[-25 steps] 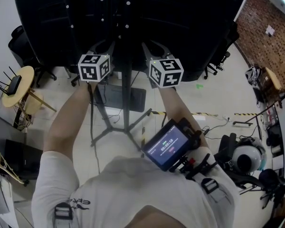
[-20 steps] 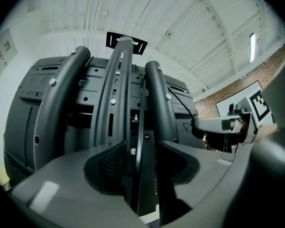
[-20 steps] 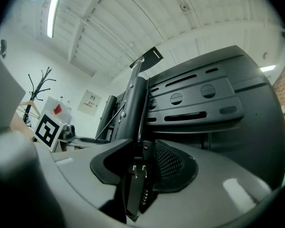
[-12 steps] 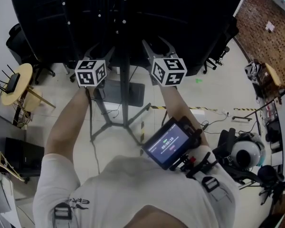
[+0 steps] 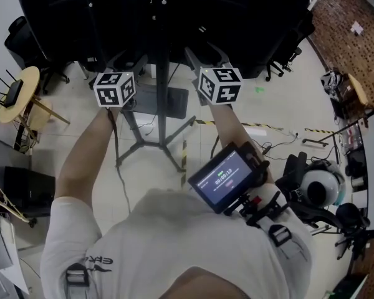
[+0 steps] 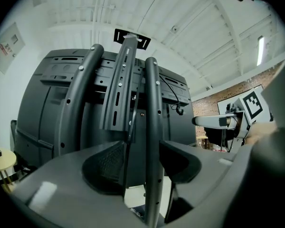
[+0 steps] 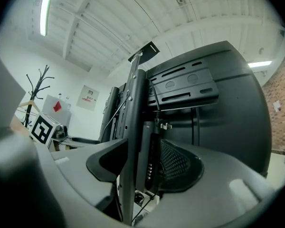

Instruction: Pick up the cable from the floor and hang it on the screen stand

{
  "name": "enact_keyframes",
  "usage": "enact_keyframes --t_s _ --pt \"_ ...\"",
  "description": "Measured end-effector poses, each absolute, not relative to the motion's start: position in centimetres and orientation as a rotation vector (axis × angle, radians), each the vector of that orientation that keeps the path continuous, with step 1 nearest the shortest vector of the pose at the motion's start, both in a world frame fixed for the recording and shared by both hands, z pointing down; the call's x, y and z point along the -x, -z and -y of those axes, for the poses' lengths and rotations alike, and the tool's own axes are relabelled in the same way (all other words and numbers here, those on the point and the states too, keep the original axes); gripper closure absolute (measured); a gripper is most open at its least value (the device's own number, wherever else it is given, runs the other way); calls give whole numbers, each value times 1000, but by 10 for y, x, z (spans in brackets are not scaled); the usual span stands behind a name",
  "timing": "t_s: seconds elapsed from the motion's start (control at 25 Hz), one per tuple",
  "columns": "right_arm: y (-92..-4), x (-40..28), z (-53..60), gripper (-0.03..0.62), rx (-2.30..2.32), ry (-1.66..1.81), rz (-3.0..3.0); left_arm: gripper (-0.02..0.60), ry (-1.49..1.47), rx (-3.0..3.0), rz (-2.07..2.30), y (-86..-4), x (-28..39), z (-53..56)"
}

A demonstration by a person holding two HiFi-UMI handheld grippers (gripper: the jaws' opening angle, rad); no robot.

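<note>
The black screen stand rises under the big dark screen. My left gripper and right gripper reach level towards it from either side of its pole. A thin black cable runs down the stand's column. It shows between the spread jaws of the left gripper, with a stand tube in front. No pad presses on it. The right gripper also looks past the column at a hanging cable. Both pairs of jaws have just been opening and hold nothing.
The stand's tripod legs spread over the pale floor. A round wooden table stands at the left. A helmet and gear lie at the right. A small monitor sits on the person's chest, and office chairs stand behind.
Both grippers have sunk a little beside the stand. The jaws of both have spread wide from a nearly shut state.
</note>
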State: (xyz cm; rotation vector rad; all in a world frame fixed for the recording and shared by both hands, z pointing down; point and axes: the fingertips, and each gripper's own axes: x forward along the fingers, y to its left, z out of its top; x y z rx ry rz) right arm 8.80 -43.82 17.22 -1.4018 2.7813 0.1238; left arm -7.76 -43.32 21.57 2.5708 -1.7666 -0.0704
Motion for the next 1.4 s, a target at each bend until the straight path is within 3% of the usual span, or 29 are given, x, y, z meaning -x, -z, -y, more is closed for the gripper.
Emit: enact_keyframes --t_s 0.28,0.56,0.68,0.84,1.08,1.4 --pt "-197 -92 381 395 1433 -109 -2798 367 85 -2580 1731 -233 69 372" --pt "-221 -75 333 502 1420 -80 -2830 389 96 -2602 1692 -245 65 320" --pt "-232 -80 306 540 1402 -73 -2838 443 108 -2603 1696 -252 52 294" --pt "-243 -54 285 573 1368 -48 -2877 558 161 -2608 1800 -254 69 268" --pt "-249 -31 274 579 1332 -29 -2908 578 215 -2593 1814 -253 73 247" --pt "-244 -54 254 579 1244 -66 -2899 580 248 -2553 1881 -245 42 234"
